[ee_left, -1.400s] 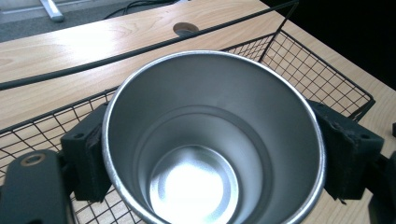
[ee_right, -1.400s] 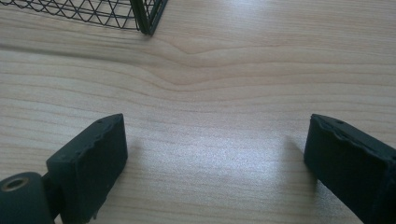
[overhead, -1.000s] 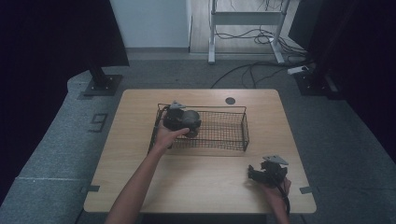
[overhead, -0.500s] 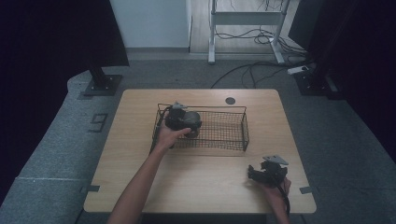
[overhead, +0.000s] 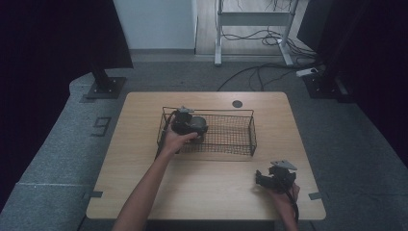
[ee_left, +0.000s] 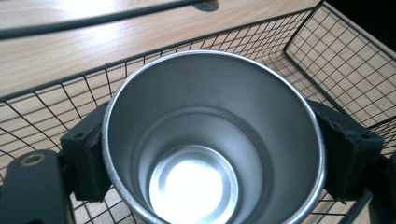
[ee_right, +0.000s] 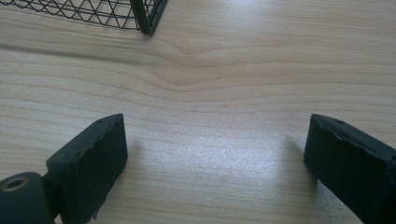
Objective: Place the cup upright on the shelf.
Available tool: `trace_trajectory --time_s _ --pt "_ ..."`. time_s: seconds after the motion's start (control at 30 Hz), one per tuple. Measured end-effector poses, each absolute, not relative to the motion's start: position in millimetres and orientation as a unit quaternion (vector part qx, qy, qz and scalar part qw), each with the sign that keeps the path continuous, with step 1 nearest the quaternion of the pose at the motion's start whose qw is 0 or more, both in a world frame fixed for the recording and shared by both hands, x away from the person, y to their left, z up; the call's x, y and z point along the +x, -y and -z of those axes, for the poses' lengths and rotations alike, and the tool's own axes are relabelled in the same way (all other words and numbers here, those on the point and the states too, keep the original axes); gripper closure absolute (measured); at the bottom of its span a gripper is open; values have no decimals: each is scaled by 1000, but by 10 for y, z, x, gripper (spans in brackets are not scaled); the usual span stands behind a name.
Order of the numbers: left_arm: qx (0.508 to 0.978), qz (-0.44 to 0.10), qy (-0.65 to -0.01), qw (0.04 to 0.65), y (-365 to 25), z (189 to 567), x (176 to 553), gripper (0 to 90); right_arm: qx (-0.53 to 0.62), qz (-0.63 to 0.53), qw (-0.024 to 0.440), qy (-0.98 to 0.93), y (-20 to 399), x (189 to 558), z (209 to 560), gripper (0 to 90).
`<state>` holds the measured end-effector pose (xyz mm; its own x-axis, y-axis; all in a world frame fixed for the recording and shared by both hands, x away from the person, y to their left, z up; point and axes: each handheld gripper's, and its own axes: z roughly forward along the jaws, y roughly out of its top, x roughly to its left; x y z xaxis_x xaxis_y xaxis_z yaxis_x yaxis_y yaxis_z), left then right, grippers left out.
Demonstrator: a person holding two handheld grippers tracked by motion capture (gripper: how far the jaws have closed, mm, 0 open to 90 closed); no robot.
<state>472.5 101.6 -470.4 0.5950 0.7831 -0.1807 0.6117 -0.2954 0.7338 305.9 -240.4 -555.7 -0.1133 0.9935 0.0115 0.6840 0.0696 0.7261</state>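
A shiny metal cup [ee_left: 210,140] sits between the pads of my left gripper [overhead: 190,124], mouth toward the camera and empty inside. The black pads [ee_left: 86,158] press on both sides of its rim. The cup hangs over the left end of a black wire basket [overhead: 226,111] at mid-table, whose mesh [ee_left: 327,60] lies behind and below it. My right gripper [overhead: 263,179] rests low over the front right of the table. Its jaws stand wide apart [ee_right: 215,158] with only bare wood between them.
The wooden table [overhead: 144,125] has a dark round grommet [overhead: 237,103] near its far edge. A corner of the basket [ee_right: 147,16] lies just ahead of the right gripper. Cables and stand feet [overhead: 106,89] sit on the grey floor beyond the table.
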Motion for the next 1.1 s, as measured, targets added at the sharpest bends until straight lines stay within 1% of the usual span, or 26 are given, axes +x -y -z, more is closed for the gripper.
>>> trace_trajectory --time_s 0.5,1.1 --pt "802 -92 -455 376 -979 4822 4790 144 613 -298 259 -684 2404 3060 5557 60" --pt "805 -82 -466 358 -970 4834 4816 135 613 -298 259 -684 2404 3060 5557 60"
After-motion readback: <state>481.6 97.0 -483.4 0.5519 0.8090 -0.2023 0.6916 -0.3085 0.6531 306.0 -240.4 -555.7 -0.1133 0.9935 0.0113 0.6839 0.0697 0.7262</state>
